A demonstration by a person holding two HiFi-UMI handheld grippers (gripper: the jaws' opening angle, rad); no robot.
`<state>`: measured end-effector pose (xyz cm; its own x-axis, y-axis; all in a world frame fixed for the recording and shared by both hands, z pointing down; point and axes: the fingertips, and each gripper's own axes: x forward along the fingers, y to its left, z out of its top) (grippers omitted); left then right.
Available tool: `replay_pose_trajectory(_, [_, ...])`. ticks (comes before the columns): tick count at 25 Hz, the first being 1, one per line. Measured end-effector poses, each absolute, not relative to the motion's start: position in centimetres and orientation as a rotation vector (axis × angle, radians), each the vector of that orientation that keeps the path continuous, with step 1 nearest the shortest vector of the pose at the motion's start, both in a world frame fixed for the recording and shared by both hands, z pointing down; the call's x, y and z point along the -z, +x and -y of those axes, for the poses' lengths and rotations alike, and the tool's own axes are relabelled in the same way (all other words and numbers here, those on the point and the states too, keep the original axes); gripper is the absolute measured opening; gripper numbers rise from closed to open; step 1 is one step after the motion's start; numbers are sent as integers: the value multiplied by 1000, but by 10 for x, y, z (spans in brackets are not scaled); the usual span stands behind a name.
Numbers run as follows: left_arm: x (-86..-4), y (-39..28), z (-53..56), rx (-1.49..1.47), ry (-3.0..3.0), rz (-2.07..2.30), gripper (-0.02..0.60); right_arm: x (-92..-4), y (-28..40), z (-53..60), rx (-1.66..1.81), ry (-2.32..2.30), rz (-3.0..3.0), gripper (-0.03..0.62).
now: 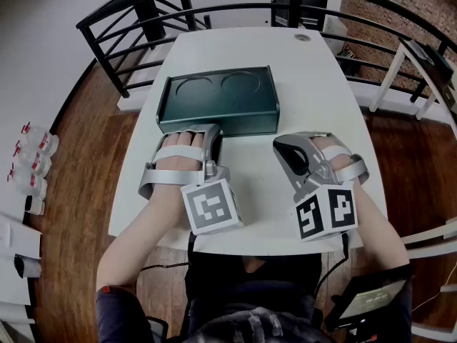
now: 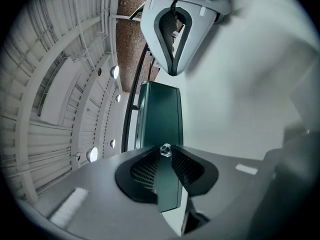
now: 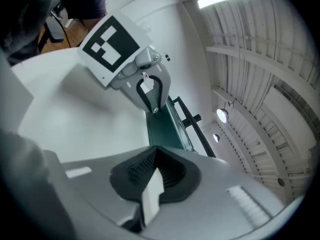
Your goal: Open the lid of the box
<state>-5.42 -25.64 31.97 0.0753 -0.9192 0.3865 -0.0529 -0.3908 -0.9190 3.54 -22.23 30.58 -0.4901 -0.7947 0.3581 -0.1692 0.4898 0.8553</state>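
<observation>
A dark green box (image 1: 221, 95) with two round hollows in its closed lid sits on the white table (image 1: 314, 84). My left gripper (image 1: 212, 131) lies on the table with its tips at the box's front wall, shut and holding nothing. My right gripper (image 1: 278, 147) rests on its side just right of the box's front corner, also shut and empty. In the left gripper view the box (image 2: 162, 119) runs straight ahead of the shut left gripper (image 2: 165, 151), with the right gripper (image 2: 172, 73) beyond. In the right gripper view the left gripper (image 3: 155, 109) touches the box (image 3: 165, 131).
A black metal railing (image 1: 128, 27) curves around the table's far side. A small round disc (image 1: 303, 37) lies at the table's far end. Several bottles (image 1: 32, 159) stand on the wooden floor at left. A small screen (image 1: 368, 295) sits at lower right.
</observation>
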Motion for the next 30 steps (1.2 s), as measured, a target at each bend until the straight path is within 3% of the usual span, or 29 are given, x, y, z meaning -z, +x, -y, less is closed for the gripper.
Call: replay_pose_trajectory(30, [-318,-58,173,1423,-1619,-923,86,-334,30,142,954,553,1785,4])
